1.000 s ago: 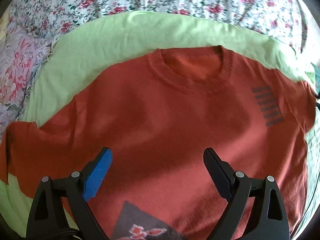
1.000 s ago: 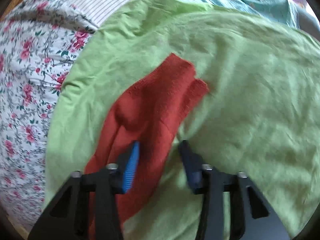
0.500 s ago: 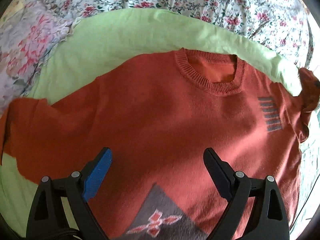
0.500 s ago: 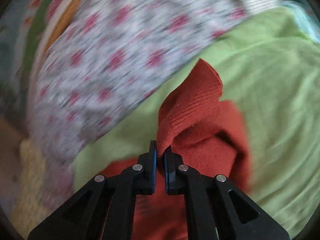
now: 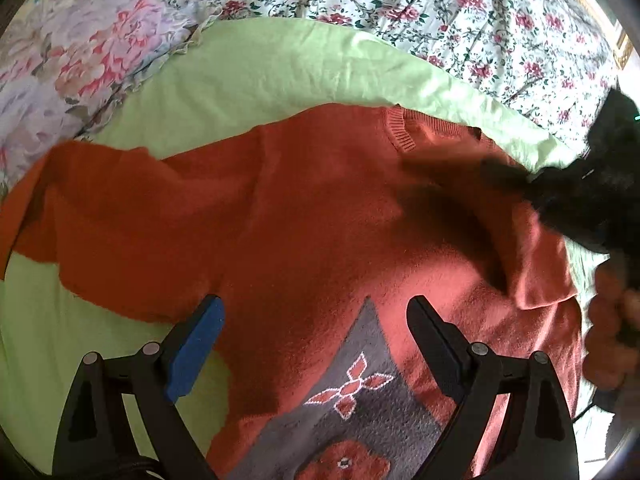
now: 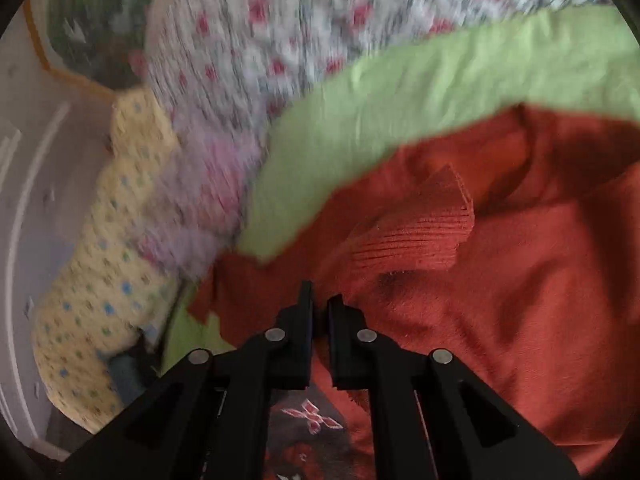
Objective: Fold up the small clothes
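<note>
A small rust-red knit sweater [image 5: 304, 216] with a grey patterned patch lies face up on a light green cloth [image 5: 248, 68]. My left gripper [image 5: 314, 320] is open and empty, hovering over the sweater's lower body. My right gripper [image 6: 320, 308] is shut on the sweater's right sleeve, whose ribbed cuff [image 6: 420, 236] is folded across the sweater's chest. In the left wrist view the right gripper [image 5: 500, 174] shows as a dark blurred shape over the sweater's right shoulder. The left sleeve [image 5: 80, 204] lies spread out to the left.
The green cloth lies on a floral bedsheet [image 5: 440, 12]. A pink-flowered fabric [image 5: 72, 64] lies at the far left. A yellow dotted cloth [image 6: 104, 264] lies beside the bed edge in the right wrist view. The person's hand [image 5: 612, 320] shows at the right.
My right gripper closed on the right sleeve and carried it inward over the sweater's chest. My left gripper stayed open and shifted down toward the sweater's hem.
</note>
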